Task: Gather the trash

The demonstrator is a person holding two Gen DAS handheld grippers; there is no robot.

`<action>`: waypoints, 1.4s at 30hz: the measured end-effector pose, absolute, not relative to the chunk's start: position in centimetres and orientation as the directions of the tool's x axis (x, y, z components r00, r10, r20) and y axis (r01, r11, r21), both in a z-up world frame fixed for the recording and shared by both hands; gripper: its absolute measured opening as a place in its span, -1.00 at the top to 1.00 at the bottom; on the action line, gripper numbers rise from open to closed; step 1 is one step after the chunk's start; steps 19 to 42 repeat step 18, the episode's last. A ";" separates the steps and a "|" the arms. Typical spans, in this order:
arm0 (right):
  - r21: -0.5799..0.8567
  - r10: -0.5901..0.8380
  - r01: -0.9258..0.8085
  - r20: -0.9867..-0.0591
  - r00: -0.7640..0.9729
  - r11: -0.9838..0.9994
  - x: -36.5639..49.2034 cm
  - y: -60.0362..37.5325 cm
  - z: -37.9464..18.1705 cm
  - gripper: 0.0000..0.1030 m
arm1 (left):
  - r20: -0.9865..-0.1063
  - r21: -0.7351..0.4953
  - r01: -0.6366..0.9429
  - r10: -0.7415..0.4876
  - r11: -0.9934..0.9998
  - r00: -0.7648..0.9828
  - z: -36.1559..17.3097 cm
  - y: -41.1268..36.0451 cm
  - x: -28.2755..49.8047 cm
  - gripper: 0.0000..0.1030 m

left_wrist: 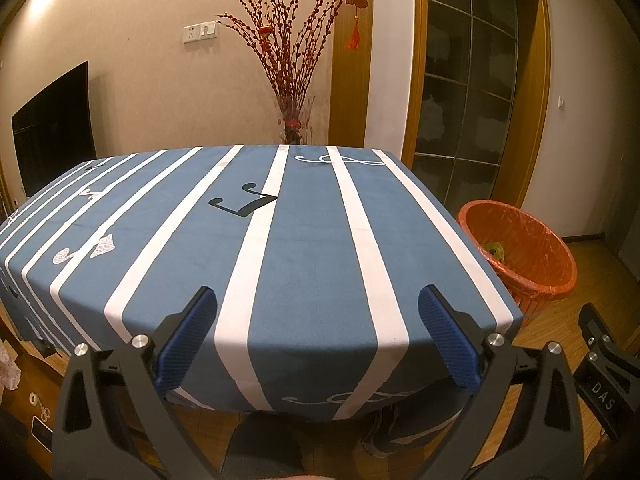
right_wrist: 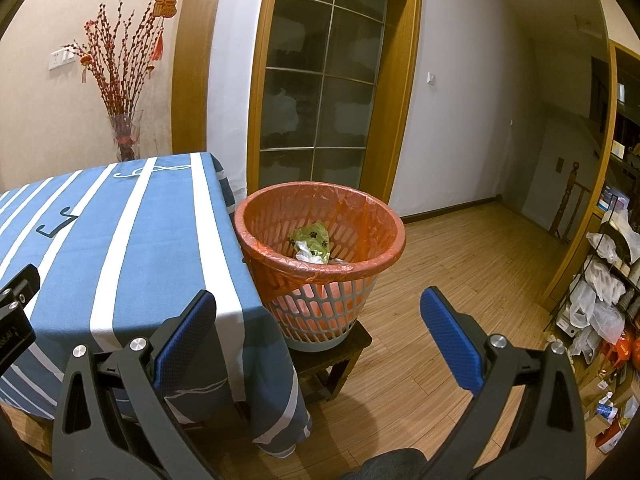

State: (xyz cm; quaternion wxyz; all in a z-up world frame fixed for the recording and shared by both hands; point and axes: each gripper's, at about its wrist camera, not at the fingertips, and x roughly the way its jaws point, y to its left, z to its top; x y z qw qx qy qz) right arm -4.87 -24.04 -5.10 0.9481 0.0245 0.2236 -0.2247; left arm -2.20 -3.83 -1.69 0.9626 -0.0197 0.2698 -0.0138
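A waste basket with an orange liner stands on a low dark stool at the table's right edge. Inside it lie a green wrapper with paw prints and white crumpled trash. The same basket shows to the right in the left wrist view. My left gripper is open over the near edge of the blue striped tablecloth, holding nothing. My right gripper is open in front of the basket, a little short of it, also empty.
A glass vase of red branches stands behind the table by the wall. A glass door is behind the basket. Wooden floor stretches to the right. A rack with plastic bags and boxes stands at the far right.
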 end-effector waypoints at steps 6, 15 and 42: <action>-0.054 -0.414 0.437 -0.436 0.799 0.898 -4.9 -24.0 -5.1 -0.95 | -0.523 -0.044 0.017 -0.037 0.999 0.852 -1.8 -3.8 -2.1 -0.92; -0.054 -0.414 0.436 -0.436 0.799 0.898 -4.9 -24.1 -5.1 -0.95 | -0.527 -0.046 0.018 -0.040 0.999 0.849 -1.9 -3.5 -1.9 -0.92; -0.054 -0.413 0.435 -0.436 0.799 0.899 -4.8 -24.2 -5.0 -0.95 | -0.529 -0.047 0.019 -0.041 0.999 0.848 -2.0 -3.5 -1.9 -0.92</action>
